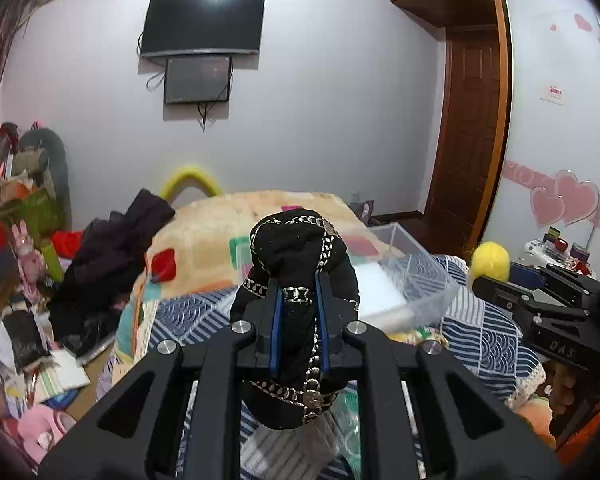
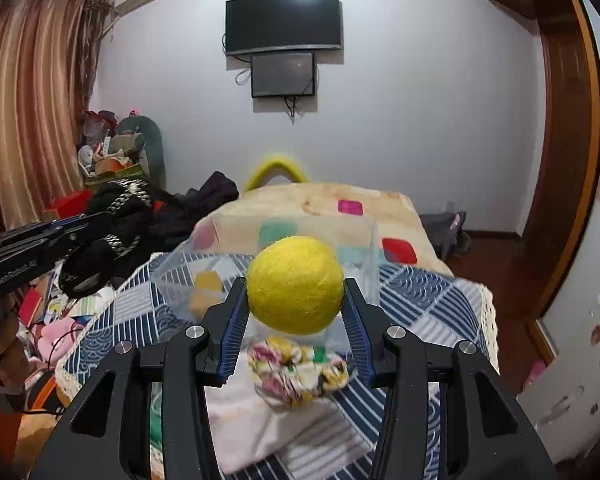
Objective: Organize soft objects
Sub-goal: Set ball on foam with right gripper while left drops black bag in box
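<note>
1. Left wrist view: the left gripper (image 1: 298, 300) is clenched on a black cloth bundle (image 1: 296, 280) trimmed with silver chain; the fingers (image 1: 277, 320) cover its middle, and its lower end hangs below them.
2. That view cuts the right gripper (image 1: 496, 286) off at the frame's right edge, with the yellow ball (image 1: 490, 260) only partly visible beyond it.
3. Right wrist view: the right gripper (image 2: 296, 304) grasps the yellow ball between both blue pads, held level above the bed (image 2: 420, 304).
4. A clear plastic box (image 2: 364, 240) stands behind the ball; its walls are faint, so what it holds is hard to make out.
5. A crumpled floral cloth (image 2: 300, 372) lies on the bed beneath the ball, blurred.
6. The left gripper enters from the left, raised beside the bed's edge.
</note>
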Available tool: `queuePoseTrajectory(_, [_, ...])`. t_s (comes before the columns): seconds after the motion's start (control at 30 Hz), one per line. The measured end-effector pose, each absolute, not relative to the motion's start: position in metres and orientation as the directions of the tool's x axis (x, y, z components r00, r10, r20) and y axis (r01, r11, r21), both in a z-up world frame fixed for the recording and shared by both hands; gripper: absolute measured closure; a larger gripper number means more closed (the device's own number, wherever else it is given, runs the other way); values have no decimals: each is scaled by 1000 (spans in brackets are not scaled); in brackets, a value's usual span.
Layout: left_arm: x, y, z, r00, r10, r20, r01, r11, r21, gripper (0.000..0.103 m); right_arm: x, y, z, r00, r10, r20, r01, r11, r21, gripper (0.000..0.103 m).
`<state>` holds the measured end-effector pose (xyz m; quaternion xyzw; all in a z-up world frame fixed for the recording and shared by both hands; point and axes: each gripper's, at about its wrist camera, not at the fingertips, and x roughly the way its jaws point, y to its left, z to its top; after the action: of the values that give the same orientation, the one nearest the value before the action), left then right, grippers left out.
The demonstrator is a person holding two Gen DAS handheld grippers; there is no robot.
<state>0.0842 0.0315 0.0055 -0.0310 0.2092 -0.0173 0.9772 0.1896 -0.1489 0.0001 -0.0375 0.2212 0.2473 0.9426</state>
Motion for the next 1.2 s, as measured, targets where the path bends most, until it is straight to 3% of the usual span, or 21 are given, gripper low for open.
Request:
queuePoseTrajectory(0.27, [125, 27, 2, 902, -69, -427, 44, 997, -68, 89, 213, -132, 0, 784, 438, -441, -476, 879, 27, 60])
queuePoseTrajectory(0.67, [191, 10, -45, 818, -109, -565, 93, 994, -57, 89, 247, -127, -29, 758, 363, -542, -439, 898, -12, 60])
queuePoseTrajectory(1.0, [203, -7, -65, 807, -87, -584, 94, 995, -18, 84, 252, -123, -42, 718, 366, -592, -452, 892, 4, 59])
queuePoseTrajectory(1.13, [206, -1, -66, 796, -91, -598, 81, 996, -43, 75, 247, -121, -40, 725, 361, -587, -455, 890, -15, 46])
queuePoseTrajectory(1.2, [205, 2, -65, 791, -102, -603, 80, 995, -64, 65, 243, -122, -37, 736, 357, -576, -454, 890, -29, 37])
